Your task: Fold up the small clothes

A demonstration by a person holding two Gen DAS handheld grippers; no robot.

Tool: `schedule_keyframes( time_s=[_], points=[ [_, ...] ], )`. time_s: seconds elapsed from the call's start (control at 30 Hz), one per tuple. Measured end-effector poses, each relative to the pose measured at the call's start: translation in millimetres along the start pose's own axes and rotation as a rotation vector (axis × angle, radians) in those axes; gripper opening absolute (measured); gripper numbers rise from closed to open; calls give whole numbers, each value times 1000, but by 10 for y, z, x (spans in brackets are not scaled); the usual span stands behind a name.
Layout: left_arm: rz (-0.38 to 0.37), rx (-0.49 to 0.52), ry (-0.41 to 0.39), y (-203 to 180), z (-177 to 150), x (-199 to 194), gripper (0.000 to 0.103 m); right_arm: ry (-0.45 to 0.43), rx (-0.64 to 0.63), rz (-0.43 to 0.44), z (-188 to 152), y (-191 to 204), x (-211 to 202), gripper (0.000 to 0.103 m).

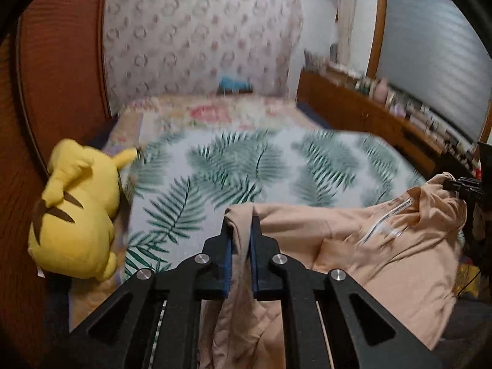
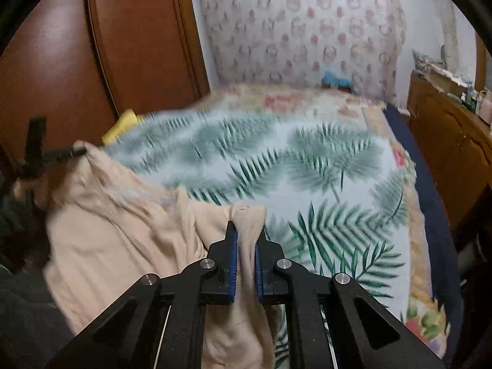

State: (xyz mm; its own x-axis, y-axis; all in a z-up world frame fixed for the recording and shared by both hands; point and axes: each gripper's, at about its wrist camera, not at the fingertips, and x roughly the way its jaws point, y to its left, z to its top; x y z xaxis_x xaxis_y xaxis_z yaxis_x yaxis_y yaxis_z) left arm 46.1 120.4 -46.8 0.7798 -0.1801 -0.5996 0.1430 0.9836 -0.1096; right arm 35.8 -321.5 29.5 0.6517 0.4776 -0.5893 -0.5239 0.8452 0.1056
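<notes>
**Hoodie lifted, grip thin**

My left tongs (image 1: pixel 240 230) and right tongs (image 2: pixel 246 233) each clamp a bunched edge of the peach hoodie (image 1: pixel 384 246), which hangs over the bed (image 1: pixel 240 166). I judge thin fabric could slip free, dropping one side crooked.

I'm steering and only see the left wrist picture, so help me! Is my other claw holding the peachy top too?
Observer: Yes. The right gripper is shut on a bunched edge of the peach garment.
Operator: What's on the far right past the bed?
Observer: A dark blue strip runs along the leaf-print sheet, beside a wooden cabinet.
Operator: Can you see my claw from there?
Observer: Yes, the left gripper shows at the left edge, pinching the garment's other end.
</notes>
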Motion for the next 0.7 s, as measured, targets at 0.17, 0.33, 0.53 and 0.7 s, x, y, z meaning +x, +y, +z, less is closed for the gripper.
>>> schedule_keyframes(
  time_s=[0.17,0.33,0.53,0.7],
  points=[
    [-4,27,-136,-152,216,-582,10,-130,-38,18,253,190,-507,9],
    [11,15,-247,-155,371,-991,10,-232,-78,23,448,334,-944,9],
    [36,4,-369,-97,576,-1417,10,-325,-109,40,587,429,-1357,9],
    [56,24,-454,-80,807,-1709,10,-400,-133,43,717,531,-1668,9]
  ],
)
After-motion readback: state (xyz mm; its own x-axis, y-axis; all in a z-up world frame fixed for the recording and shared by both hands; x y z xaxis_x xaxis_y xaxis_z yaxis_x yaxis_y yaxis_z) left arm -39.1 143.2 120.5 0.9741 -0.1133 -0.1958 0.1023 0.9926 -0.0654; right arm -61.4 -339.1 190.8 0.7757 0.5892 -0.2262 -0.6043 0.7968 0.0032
